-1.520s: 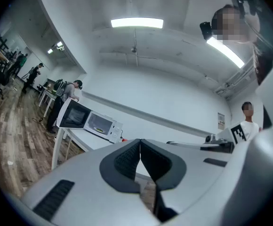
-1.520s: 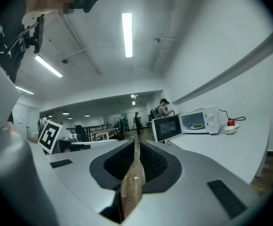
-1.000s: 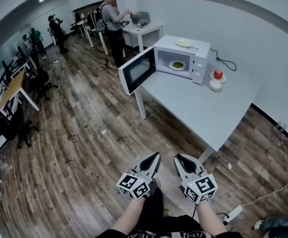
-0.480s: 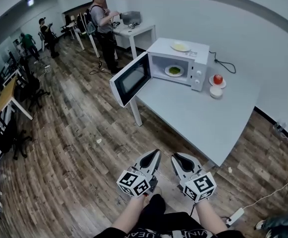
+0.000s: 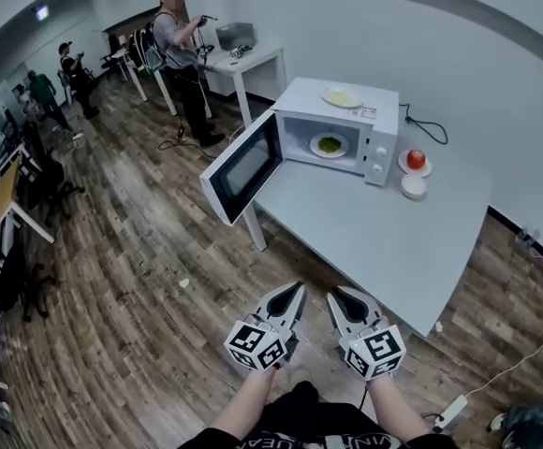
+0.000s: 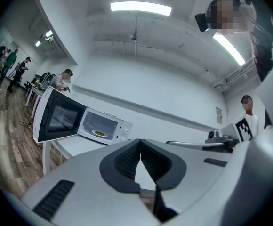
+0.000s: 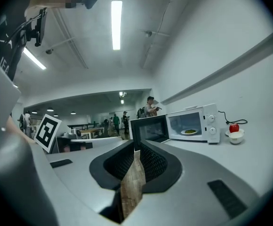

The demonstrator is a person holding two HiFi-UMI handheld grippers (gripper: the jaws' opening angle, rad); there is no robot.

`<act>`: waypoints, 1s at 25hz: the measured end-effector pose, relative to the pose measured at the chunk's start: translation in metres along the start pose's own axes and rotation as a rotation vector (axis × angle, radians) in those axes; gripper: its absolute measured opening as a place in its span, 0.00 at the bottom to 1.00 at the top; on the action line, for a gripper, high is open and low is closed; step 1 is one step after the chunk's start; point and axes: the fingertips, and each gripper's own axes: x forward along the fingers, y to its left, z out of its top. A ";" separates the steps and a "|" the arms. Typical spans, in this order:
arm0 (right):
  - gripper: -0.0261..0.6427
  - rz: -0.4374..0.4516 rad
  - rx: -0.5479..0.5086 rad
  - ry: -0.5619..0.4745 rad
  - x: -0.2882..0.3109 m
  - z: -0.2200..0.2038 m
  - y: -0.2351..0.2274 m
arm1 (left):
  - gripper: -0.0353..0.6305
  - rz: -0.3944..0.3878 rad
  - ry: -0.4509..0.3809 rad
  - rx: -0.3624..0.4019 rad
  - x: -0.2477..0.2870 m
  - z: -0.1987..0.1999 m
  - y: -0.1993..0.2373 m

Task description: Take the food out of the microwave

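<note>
Okay, head view: the microwave [image 5: 339, 124] sits at the far end of the tabletop [image 5: 393, 237]. Its door [image 5: 243, 168] is swung open to the left, and the food plate [image 5: 329, 145] lies inside the cavity. The left gripper [image 5: 293, 297] and right gripper [image 5: 339, 299] are side by side at the near edge, well apart from the microwave, both pointing far toward it. An apple [image 5: 416, 159] and a bowl [image 5: 412, 186] sit just right of the microwave.

Left gripper view: jaws closed, nothing between them. The food plate [image 6: 99, 133] lies ahead and to the left of the tips, just right of the open door [image 6: 56, 119].

Right gripper view: jaws closed and empty. The food plate [image 7: 189, 132] lies ahead and to the right.

The plate is round, so no long axis matters. The right gripper likely has the clearer line, away from the door.
</note>
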 end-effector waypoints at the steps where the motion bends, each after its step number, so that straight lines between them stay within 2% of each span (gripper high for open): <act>1: 0.13 -0.007 -0.001 0.000 0.006 0.000 -0.005 | 0.07 -0.002 0.002 0.002 0.004 0.001 0.007; 11: 0.13 -0.071 0.003 -0.007 0.060 0.005 -0.034 | 0.07 -0.030 0.006 0.016 0.033 0.010 0.063; 25: 0.13 -0.061 0.015 0.018 0.101 -0.001 -0.052 | 0.07 0.008 0.001 -0.016 0.049 0.009 0.109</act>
